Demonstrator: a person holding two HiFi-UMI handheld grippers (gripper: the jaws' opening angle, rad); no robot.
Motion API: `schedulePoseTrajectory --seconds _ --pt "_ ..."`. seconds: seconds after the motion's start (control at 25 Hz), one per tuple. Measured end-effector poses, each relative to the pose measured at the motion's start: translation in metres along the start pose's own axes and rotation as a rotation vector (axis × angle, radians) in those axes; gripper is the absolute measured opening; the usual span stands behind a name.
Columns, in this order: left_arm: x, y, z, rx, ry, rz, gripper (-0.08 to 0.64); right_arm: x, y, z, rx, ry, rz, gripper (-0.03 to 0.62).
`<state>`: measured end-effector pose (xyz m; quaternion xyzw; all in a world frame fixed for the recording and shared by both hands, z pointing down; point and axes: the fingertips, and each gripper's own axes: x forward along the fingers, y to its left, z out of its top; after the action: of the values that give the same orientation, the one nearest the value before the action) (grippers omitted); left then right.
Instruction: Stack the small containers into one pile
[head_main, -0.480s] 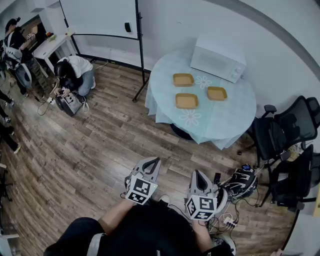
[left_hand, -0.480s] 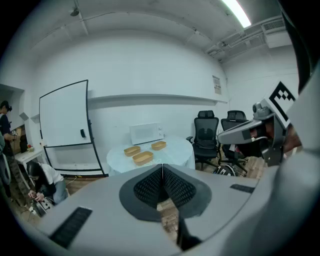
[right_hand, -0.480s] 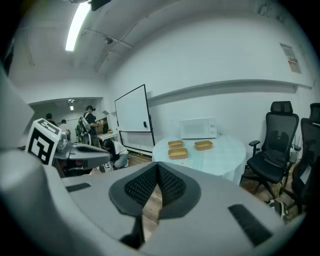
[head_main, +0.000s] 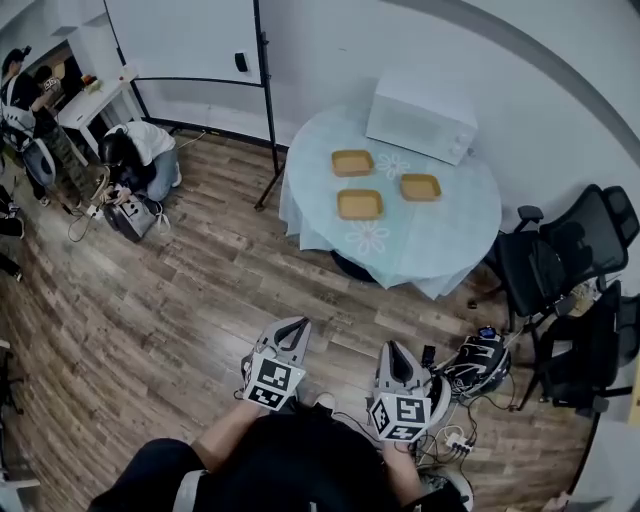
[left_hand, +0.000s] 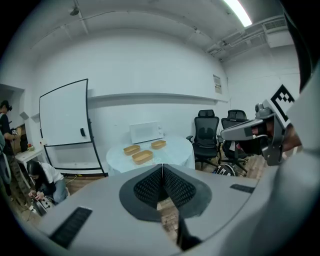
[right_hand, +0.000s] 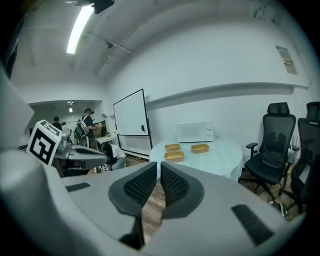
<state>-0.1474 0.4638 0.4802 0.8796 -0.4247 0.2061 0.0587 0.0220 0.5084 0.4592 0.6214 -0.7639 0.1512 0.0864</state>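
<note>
Both grippers idle, held low over the wood floor (head_main: 150, 300) in front of me, well short of the table (head_main: 440, 245).
Left gripper (head_main: 297, 325): jaws fully together, pads meeting along a line, nothing between them.
Right gripper (head_main: 392, 348): jaws nearly together, only a thin slit with floor showing through, nothing held.
Three small tan containers sit on the round table, all apart and unstacked: back-left container (head_main: 352, 162), front container (head_main: 359, 204), right container (head_main: 420, 186).
White microwave (head_main: 420, 115) is on the table just behind them.
Black office chairs (head_main: 560, 270) stand to the table's right, a whiteboard (head_main: 180, 40) to its left.
A person (head_main: 140, 150) is crouched on the floor near the whiteboard.
</note>
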Motion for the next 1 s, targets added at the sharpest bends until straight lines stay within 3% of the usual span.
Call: schedulePoseTrajectory --seconds 0.6,1.0 --pt "0.011 0.001 0.004 0.003 -0.002 0.023 0.014 0.002 -0.022 -0.006 0.031 0.01 0.006 0.026" --pt "0.016 -0.008 0.016 -0.005 -0.004 0.083 0.014 0.003 -0.037 -0.003 0.029 0.005 0.076 0.026"
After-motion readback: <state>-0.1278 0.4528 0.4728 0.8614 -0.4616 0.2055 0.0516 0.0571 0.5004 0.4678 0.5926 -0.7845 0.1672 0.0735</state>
